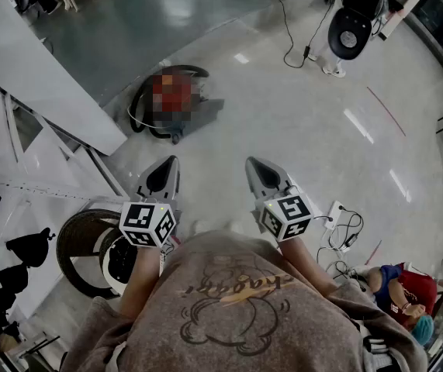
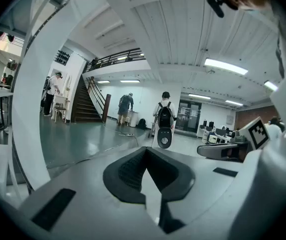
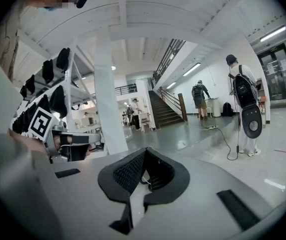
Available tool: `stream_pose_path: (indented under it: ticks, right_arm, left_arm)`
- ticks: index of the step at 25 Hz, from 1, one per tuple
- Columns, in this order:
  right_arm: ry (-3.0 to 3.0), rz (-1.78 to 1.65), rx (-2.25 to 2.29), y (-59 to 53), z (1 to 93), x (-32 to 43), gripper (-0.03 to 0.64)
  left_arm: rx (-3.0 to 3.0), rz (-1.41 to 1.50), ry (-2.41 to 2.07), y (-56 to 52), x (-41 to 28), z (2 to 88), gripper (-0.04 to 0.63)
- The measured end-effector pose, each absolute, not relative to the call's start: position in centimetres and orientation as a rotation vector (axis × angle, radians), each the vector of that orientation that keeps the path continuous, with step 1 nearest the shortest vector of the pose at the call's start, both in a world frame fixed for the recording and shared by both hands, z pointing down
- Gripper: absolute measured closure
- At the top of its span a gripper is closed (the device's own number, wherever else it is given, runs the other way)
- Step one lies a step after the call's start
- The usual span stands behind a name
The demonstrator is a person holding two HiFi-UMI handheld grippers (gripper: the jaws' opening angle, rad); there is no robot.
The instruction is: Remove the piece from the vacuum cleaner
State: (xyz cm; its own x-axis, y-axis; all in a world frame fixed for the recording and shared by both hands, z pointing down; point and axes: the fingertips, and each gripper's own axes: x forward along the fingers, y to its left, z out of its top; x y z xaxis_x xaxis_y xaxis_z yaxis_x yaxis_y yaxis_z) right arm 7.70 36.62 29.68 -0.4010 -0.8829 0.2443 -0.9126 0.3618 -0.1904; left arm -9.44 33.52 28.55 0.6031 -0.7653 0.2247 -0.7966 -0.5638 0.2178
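Observation:
The vacuum cleaner (image 1: pixel 202 113) lies on the pale floor ahead of me, a low canister with a black hose (image 1: pixel 138 103) looped round it; a mosaic patch covers its middle. My left gripper (image 1: pixel 167 162) and right gripper (image 1: pixel 252 163) are held side by side at waist height, well short of the vacuum and apart from it. Both are shut with nothing between the jaws. In the left gripper view the black pads (image 2: pixel 132 171) meet at the tip, and in the right gripper view the pads (image 3: pixel 127 174) do the same. Neither gripper view shows the vacuum.
A white stair flank (image 1: pixel 43 60) and shelving run along the left. A round black ring (image 1: pixel 77 242) sits by my left leg. A power strip with cables (image 1: pixel 337 217) lies at my right. A person with a backpack machine (image 1: pixel 353 22) stands far ahead; another person (image 1: pixel 398 293) sits low right.

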Motion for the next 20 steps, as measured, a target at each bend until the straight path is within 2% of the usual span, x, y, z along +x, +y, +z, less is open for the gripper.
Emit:
stream_pose_path:
  ticks: [20]
  right_arm:
    - [-2.574,0.556,1.610,35.7,31.5,12.5,0.618]
  left_arm:
    - [2.460,0.126,-1.383,34.1,-6.0,29.8,0.594]
